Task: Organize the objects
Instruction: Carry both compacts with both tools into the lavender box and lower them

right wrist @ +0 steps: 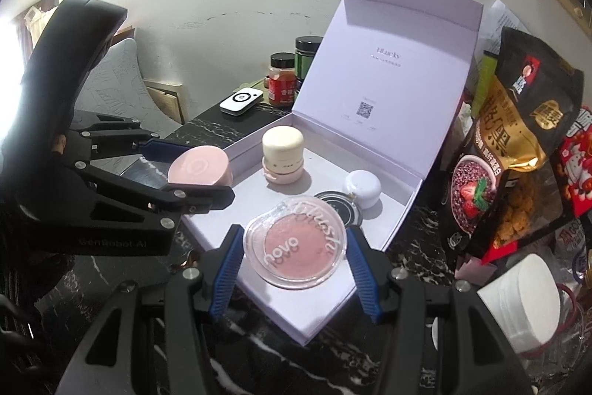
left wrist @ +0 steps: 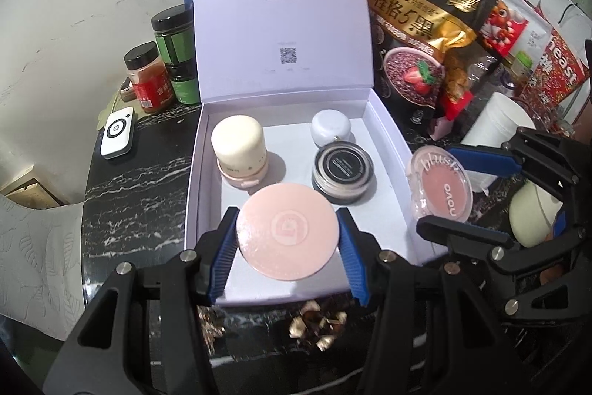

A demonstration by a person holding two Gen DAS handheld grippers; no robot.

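Left tool (left wrist: pixel 288 247) clamps a pink round compact (left wrist: pixel 287 231) between its pads, over the open white box (left wrist: pixel 388 136). Right tool (right wrist: pixel 296 256) grips a clear blush compact (right wrist: pixel 296 243) above that box's near corner.

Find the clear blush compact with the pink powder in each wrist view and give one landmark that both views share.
Left wrist view: the blush compact sits at right of centre, beside the open box's right wall, in the right gripper's jaws.
Right wrist view: low centre, over the box's near corner, between that gripper's jaws.
Shared landmark: the cream-capped jar in the white box.
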